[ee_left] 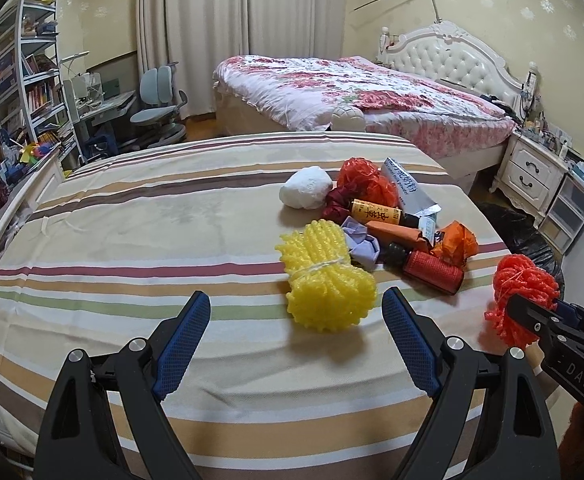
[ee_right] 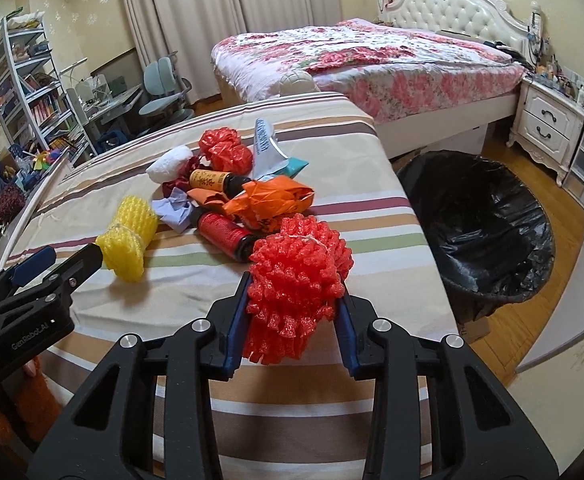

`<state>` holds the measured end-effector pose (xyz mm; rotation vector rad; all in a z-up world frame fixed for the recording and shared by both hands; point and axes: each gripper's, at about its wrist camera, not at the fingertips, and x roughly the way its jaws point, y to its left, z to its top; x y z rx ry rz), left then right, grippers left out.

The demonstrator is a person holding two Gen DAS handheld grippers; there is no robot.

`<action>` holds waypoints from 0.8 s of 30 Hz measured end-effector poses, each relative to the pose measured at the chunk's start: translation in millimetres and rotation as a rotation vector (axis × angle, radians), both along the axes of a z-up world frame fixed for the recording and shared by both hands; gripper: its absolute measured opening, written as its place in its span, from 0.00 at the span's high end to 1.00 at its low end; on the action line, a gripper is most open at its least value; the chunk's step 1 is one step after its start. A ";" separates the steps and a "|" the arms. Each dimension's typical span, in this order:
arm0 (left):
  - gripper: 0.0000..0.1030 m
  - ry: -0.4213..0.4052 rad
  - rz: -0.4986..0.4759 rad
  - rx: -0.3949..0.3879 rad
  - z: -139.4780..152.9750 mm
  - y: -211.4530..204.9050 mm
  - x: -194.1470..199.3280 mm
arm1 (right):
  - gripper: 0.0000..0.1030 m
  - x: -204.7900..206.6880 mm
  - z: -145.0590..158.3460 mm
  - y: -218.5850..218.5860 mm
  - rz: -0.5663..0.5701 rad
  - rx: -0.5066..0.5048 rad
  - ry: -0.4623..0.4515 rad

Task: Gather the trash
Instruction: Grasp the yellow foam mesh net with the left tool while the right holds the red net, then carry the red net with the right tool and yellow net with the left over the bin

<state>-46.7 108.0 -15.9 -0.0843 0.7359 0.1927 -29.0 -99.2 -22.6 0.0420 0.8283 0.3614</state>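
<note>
Right gripper point(ee_right: 292, 308) clamped on red foam net point(ee_right: 298, 280), lower centre. Left gripper point(ee_left: 296, 316) fingers wide apart, yellow foam net point(ee_left: 326, 276) possibly just beyond tips.

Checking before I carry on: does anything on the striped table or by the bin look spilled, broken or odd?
Nothing stands out. The trash pile sits on the table, nothing spilled. The bin stands upright with its liner in place.

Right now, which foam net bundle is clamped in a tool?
The red foam net bundle, pinched in the right tool; the yellow foam net bundle lies free.
</note>
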 end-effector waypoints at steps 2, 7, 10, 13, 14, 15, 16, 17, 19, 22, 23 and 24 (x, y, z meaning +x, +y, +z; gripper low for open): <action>0.17 0.002 -0.001 0.002 -0.7 -4.3 8.3 | 0.64 2.3 0.1 -4.8 -0.007 0.005 -0.002; 0.17 0.035 0.005 0.009 -8.9 -10.2 28.6 | 0.64 9.5 -1.9 -13.2 -0.015 0.023 0.000; 0.18 0.061 0.015 0.008 -16.0 -8.9 33.5 | 0.64 13.2 -3.3 -15.3 -0.016 0.029 0.000; 0.27 0.064 0.016 0.005 -19.4 -7.1 33.3 | 0.64 16.4 -4.6 -15.7 -0.015 0.031 -0.002; 0.35 0.070 0.005 -0.002 -21.0 -6.4 33.8 | 0.64 16.8 -4.8 -15.8 -0.015 0.032 -0.001; 0.40 0.078 -0.003 -0.012 -22.6 -5.6 34.6 | 0.64 17.5 -5.0 -15.8 -0.015 0.034 0.000; 0.48 0.086 -0.009 -0.022 -24.5 -4.6 35.2 | 0.64 18.4 -5.4 -16.1 -0.015 0.036 0.001; 0.51 0.091 -0.019 -0.036 -26.4 -3.9 35.0 | 0.64 19.1 -6.1 -15.9 -0.014 0.036 0.002; 0.52 0.087 -0.021 -0.039 -27.5 -3.4 33.6 | 0.64 19.7 -6.6 -16.1 -0.014 0.036 0.003; 0.55 0.072 -0.031 -0.028 -24.6 -5.2 28.2 | 0.64 20.2 -6.7 -16.5 -0.016 0.034 0.001; 0.55 0.064 -0.033 -0.030 -22.1 -5.7 25.2 | 0.64 20.4 -6.2 -17.2 -0.017 0.036 -0.001; 0.55 0.054 -0.038 -0.034 -19.5 -6.5 23.0 | 0.64 20.1 -5.5 -18.3 -0.019 0.036 -0.006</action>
